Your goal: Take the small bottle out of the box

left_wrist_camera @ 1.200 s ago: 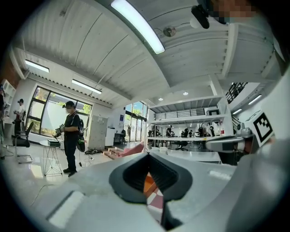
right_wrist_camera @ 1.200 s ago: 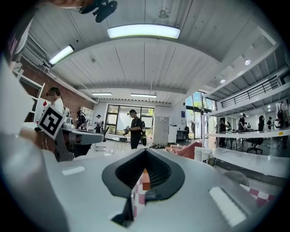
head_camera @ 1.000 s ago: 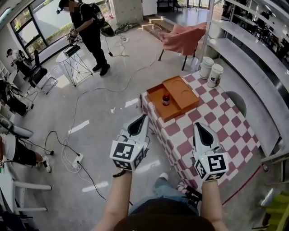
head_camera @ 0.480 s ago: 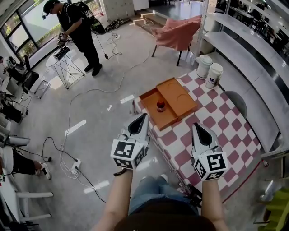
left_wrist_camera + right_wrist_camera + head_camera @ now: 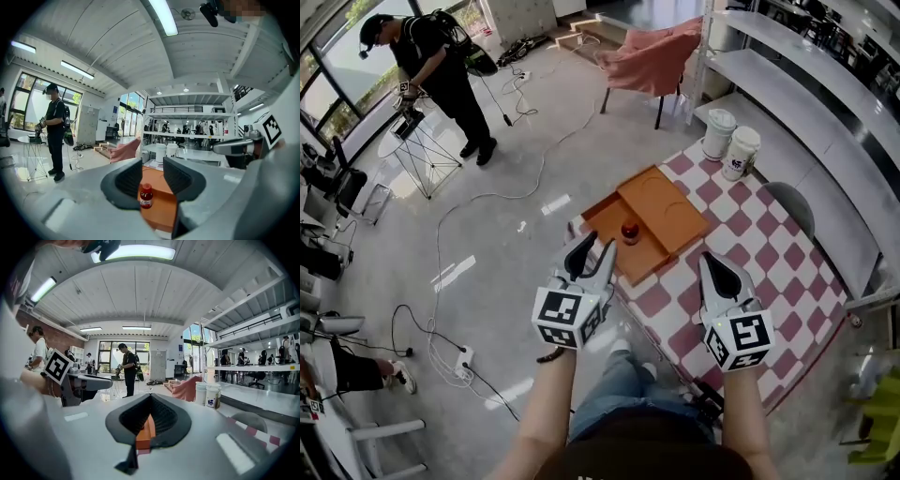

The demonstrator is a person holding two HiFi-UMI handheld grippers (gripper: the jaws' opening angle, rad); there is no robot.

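Room: pale floor strewn with cables (image 5: 487, 197), a person (image 5: 431, 66) at a tripod stand, a pink-draped chair (image 5: 652, 56). Surface: checked table (image 5: 759, 272), two white tubs (image 5: 729, 145) at its far corner. Orange box (image 5: 666, 202) on the table's left corner, with the small bottle (image 5: 630, 232) upright in its left half. Only your left gripper view shows the bottle's label, framed beyond the gap; the right gripper view catches a sliver of box. Your forearms reach forward side by side. Left gripper (image 5: 593, 246): jaws apart, just been opening, nothing between them. Right gripper (image 5: 711, 259): jaws together, empty.
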